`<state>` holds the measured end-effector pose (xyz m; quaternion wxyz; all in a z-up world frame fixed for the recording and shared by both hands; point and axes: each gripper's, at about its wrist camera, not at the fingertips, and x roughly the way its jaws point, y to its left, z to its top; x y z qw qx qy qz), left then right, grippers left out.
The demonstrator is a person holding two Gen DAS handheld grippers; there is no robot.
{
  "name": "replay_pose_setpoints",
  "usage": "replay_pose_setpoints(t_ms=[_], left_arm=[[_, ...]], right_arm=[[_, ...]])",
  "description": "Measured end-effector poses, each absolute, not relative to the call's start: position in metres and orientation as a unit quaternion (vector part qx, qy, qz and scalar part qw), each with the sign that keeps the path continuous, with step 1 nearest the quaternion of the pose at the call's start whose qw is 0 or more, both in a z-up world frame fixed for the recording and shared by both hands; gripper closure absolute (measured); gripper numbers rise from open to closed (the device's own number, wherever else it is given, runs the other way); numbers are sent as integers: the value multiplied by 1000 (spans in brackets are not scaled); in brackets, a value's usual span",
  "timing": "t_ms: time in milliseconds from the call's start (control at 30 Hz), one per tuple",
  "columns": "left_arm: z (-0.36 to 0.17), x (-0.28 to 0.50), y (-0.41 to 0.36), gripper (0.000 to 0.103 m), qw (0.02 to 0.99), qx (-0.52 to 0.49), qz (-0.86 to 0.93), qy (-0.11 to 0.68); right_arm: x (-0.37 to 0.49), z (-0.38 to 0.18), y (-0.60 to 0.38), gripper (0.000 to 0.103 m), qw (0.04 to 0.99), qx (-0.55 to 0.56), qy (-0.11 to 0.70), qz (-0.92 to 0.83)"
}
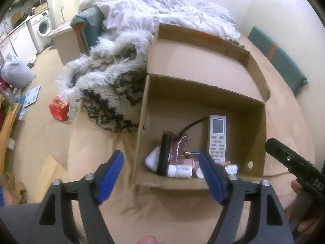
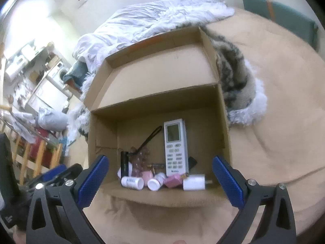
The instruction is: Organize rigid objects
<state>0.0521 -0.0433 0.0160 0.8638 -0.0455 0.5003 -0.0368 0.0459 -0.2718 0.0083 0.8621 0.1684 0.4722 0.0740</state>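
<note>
An open cardboard box sits on a tan bedcover. Inside lie a white remote control, a black comb-like item, a pink hair clip, white pill bottles, pink items and a white plug. My left gripper is open and empty, over the box's near left corner. My right gripper is open and empty, just in front of the box's near wall. The right gripper's body shows in the left wrist view.
A shaggy patterned throw and a white duvet lie behind the box. A teal cushion is at the far right. A red pack lies on the floor at left.
</note>
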Motion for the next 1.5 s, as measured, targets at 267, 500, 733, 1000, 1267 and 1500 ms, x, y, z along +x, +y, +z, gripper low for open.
replay_pose_setpoints(t_ms=[267, 500, 733, 1000, 1267, 1500], left_arm=[[39, 3, -32, 6, 883, -47, -50, 464], [34, -30, -31, 0, 903, -22, -51, 425], [16, -22, -29, 0, 902, -16, -31, 431], [5, -23, -32, 0, 893, -13, -39, 447], [6, -23, -35, 0, 894, -13, -41, 445], [6, -23, -35, 0, 894, -13, -41, 446]], right_arm=[[-2, 39, -258, 0, 884, 137, 438, 90], [-44, 38, -248, 0, 915, 80, 391, 64], [-51, 11, -249, 0, 917, 65, 391, 40], [-45, 3, -252, 0, 912, 76, 400, 40], [-44, 3, -253, 0, 912, 79, 400, 37], [-43, 3, -255, 0, 912, 83, 401, 35]])
